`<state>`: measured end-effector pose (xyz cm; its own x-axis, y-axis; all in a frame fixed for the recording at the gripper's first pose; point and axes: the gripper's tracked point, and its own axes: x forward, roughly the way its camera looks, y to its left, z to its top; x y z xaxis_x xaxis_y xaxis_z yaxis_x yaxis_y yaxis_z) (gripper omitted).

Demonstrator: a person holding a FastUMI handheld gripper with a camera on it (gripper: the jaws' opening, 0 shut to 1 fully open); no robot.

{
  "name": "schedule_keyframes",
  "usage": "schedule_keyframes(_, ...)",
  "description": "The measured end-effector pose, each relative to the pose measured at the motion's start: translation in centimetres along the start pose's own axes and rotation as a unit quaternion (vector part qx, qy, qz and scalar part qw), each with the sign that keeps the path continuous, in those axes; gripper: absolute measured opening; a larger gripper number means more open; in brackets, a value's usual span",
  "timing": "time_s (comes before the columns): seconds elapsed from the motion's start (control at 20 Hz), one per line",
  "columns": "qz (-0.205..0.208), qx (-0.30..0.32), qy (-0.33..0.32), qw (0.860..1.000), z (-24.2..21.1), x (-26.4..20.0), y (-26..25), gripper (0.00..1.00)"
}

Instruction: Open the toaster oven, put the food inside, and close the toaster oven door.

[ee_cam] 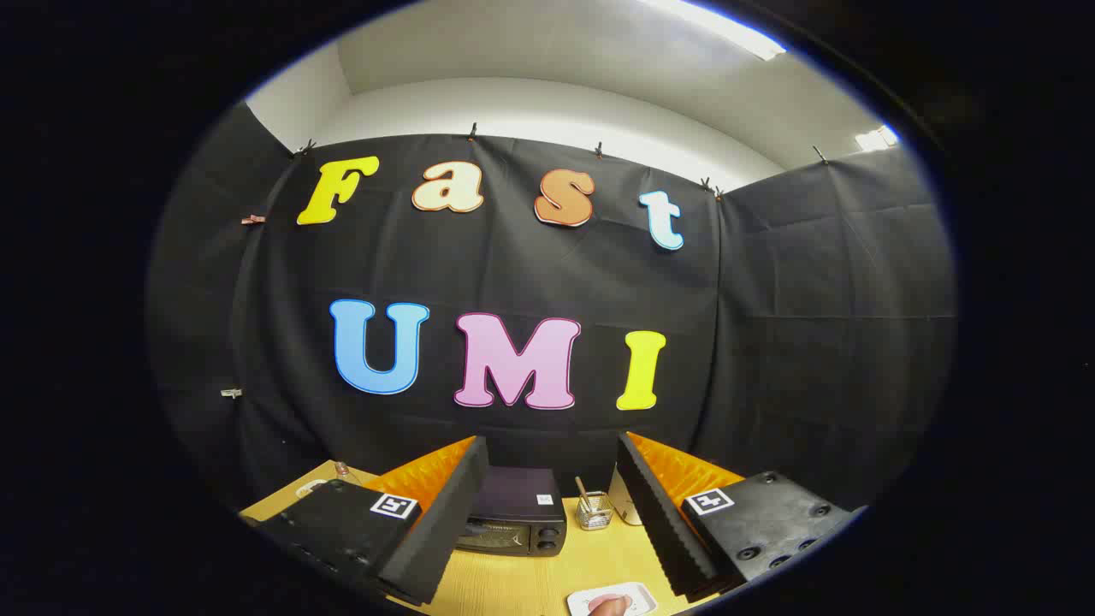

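A small dark toaster oven stands on the wooden table, beyond my fingers and a little toward the left one; its door looks closed, with two knobs on its right side. Close below, between the fingers, a white plate holds a piece of food, pinkish and partly cut off. My gripper is held high above the table and stands open, with nothing between the two fingers.
A wire mesh cup with a stick in it stands right of the oven, with a pale container beside it. A small glass jar and a round white item sit at the table's far left. Black cloth walls surround the table.
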<state>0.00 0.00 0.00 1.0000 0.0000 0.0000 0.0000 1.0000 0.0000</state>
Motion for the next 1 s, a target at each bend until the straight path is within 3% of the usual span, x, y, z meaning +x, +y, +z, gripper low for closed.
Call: schedule_keyframes(1.0, 0.016, -0.013, 0.020, 1.000, -2.7, 1.2, 2.6, 0.97)
